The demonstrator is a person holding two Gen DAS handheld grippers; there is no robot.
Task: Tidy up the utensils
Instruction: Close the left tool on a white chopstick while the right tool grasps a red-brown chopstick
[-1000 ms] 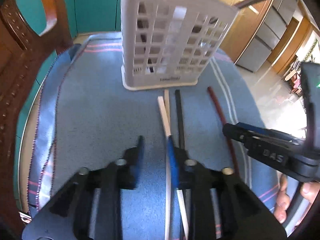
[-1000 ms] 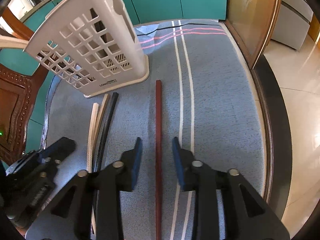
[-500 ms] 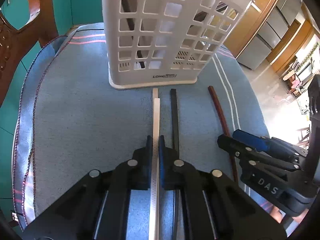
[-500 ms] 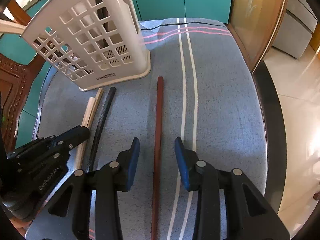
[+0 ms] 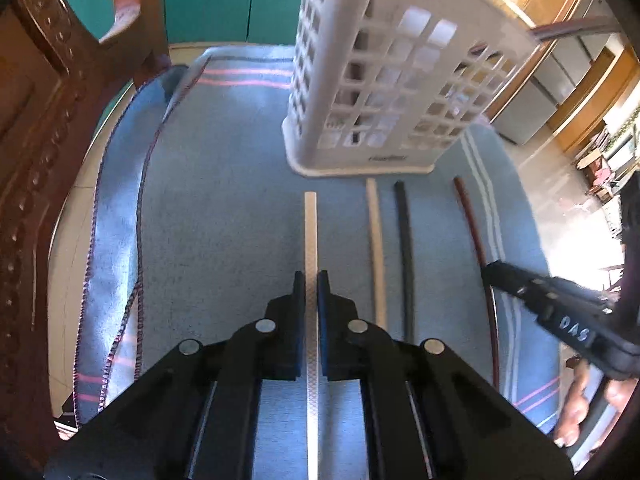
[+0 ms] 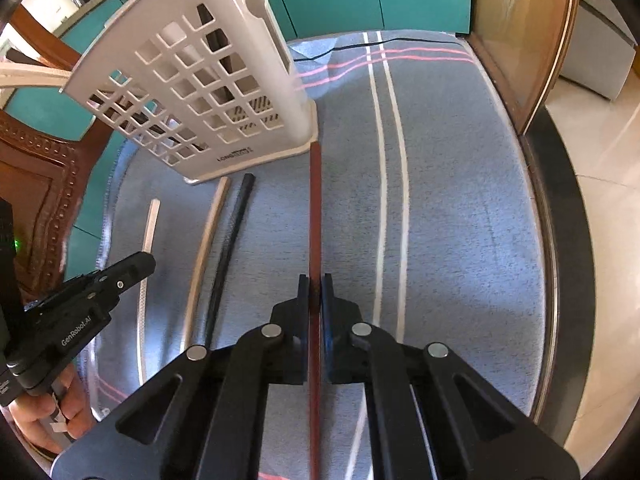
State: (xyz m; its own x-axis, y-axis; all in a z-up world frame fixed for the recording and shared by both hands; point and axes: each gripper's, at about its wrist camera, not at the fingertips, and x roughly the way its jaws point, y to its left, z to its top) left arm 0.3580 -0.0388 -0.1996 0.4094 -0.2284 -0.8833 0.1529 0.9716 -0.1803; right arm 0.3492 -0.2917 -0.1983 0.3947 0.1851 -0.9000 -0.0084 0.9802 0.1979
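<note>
A white slotted utensil basket (image 5: 384, 92) (image 6: 200, 92) stands upright at the back of the blue cloth. Four chopsticks lie in front of it, pointing at it. My left gripper (image 5: 311, 280) is shut on the white chopstick (image 5: 311, 232), which sits apart to the left of the beige chopstick (image 5: 376, 240) and the black chopstick (image 5: 405, 248). My right gripper (image 6: 315, 280) has its jaws closing on the dark red chopstick (image 6: 315, 200), with the pads pressing both sides. The red stick's far tip touches the basket's base corner. Each gripper shows in the other's view: left gripper (image 6: 140, 260), right gripper (image 5: 492, 272).
A blue striped cloth (image 6: 460, 200) covers the round table. A carved wooden chair (image 5: 36, 140) stands close at the left. The dark table rim (image 6: 568, 240) and the floor beyond lie to the right. A hand (image 6: 48, 416) holds the left gripper's handle.
The left gripper shut on the white chopstick and carried it left, away from the beige one. The right gripper's jaws came together on the dark red chopstick.
</note>
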